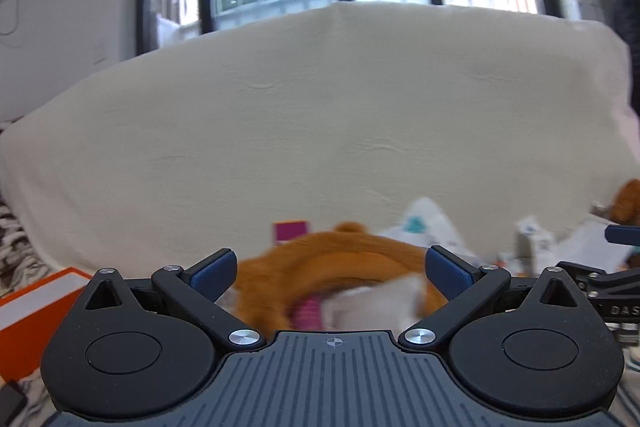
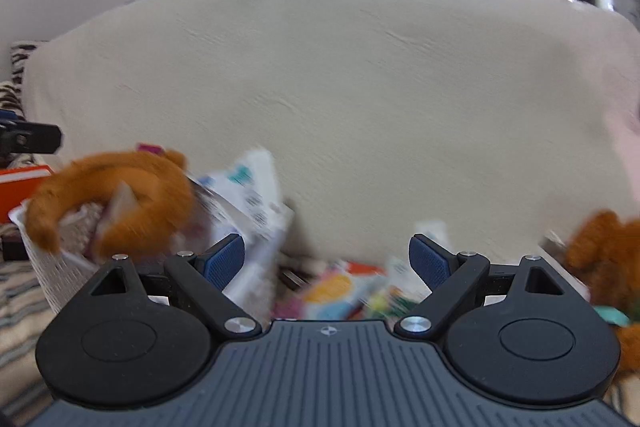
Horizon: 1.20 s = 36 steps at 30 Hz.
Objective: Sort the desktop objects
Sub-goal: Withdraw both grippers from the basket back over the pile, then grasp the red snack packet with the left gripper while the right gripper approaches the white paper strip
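Honestly, both views are smeared, so I trust them little. My left claw (image 1: 331, 273) is spread wide and empty, with the orange plush toy (image 1: 332, 259) lying just ahead between its fingers, in the white basket (image 2: 52, 267). My right claw (image 2: 326, 263) is likewise spread, hovering over blurred colourful packets (image 2: 340, 287). A second plush toy (image 2: 604, 251) sits off right. I reckon closing now risks pinching fur only, or snagging the white packet (image 2: 248, 203) beside it.

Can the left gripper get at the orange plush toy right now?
Probably yes. The left gripper is open, and the orange plush toy lies right ahead between its fingers with nothing in front, though blur hides the exact gap.
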Tool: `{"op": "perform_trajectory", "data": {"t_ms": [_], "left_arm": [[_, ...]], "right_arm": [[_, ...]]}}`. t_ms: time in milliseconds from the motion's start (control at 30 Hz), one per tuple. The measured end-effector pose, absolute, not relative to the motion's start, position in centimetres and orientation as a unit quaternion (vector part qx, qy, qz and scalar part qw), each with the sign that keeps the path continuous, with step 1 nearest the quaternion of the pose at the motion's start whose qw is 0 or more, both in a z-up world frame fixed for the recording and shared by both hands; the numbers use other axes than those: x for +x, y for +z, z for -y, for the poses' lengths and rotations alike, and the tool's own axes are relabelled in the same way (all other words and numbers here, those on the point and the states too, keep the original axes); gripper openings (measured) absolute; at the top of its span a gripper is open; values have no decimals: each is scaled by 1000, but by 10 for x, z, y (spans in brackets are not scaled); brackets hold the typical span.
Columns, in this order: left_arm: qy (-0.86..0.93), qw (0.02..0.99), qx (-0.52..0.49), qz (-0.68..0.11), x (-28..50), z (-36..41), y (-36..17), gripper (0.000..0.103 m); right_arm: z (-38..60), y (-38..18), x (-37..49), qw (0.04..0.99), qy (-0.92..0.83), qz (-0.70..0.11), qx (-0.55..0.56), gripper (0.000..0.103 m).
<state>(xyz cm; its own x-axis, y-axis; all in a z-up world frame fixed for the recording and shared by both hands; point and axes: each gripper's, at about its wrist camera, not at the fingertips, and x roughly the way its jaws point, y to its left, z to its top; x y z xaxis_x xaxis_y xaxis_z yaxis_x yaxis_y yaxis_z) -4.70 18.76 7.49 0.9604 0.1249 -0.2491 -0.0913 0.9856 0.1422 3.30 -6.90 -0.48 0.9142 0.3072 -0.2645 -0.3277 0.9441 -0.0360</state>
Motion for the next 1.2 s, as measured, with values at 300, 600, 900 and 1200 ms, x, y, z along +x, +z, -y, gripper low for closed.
{"op": "perform_trajectory", "data": {"t_ms": [300,600,900,1200], "left_arm": [[-17,986,83,-145,-45,-106,38,103],[-73,975,109,-181,-31,-36,-17,103],[-77,962,105,-239,10,-2,-67,103],[-55,955,93,-277,57,9,-91,103]], "right_arm": [[138,-42,17,978,113,-173,-41,90],[175,-71,22,972,101,-208,-30,84],[203,-85,42,972,92,-215,-22,83],[207,-87,64,972,111,-206,-16,80]]}}
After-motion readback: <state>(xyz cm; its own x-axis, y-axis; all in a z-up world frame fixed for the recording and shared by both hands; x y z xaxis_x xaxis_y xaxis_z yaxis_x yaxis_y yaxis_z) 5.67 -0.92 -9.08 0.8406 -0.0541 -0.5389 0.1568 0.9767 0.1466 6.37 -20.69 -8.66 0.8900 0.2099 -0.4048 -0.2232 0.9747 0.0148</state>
